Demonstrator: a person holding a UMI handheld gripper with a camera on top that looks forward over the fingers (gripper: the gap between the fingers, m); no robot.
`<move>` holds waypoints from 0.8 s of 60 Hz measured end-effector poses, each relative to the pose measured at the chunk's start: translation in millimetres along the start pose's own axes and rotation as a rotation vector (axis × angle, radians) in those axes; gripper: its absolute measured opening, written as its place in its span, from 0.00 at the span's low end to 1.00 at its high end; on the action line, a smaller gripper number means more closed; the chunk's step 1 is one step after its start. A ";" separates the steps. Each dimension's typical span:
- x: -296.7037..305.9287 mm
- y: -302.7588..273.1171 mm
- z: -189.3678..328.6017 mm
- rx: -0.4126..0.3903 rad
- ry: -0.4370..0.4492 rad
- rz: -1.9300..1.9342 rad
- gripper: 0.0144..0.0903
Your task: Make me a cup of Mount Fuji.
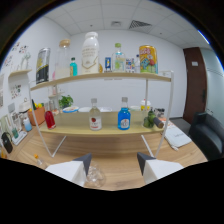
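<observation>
A clear glass [95, 176] sits on the wooden table [115, 159], down at six o'clock from the shelf, resting on the tabletop just inside the left finger of the gripper [115, 165]; the two pale fingers stand wide apart, pressing on nothing, with bare wood between the glass and the right finger; beyond them, at twelve o'clock, stands a two-tier shelf [100, 131] on white legs; on its lower board a clear bottle with a red label [95, 116] stands just left of centre and a blue bottle [123, 116] just right of it, the two near one another but apart; a red bottle [50, 119] is off at ten o'clock, a dark green bottle [150, 119] at two o'clock; on the upper board a large white bottle [90, 52] stands in the middle, a yellow can [148, 59] at one o'clock of it, a dark can [43, 65] at the far left end; a dark brown door [194, 85] and a black sofa [207, 132] lie off at three o'clock.
</observation>
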 end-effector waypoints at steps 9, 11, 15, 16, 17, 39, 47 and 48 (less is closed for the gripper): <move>24.8 -56.7 40.1 0.088 -0.010 0.045 0.93; 27.7 -65.0 51.0 0.096 -0.015 0.050 0.94; 30.4 -78.2 73.0 0.109 -0.022 0.049 0.92; 30.8 -79.8 78.6 0.113 -0.024 0.047 0.91; 31.0 -81.9 83.5 0.112 -0.025 0.043 0.91; 34.6 -63.6 148.5 0.048 -0.016 -0.031 0.31; 34.1 -62.6 148.7 0.032 -0.018 -0.013 0.29; 34.0 -62.7 148.3 0.030 -0.019 -0.011 0.29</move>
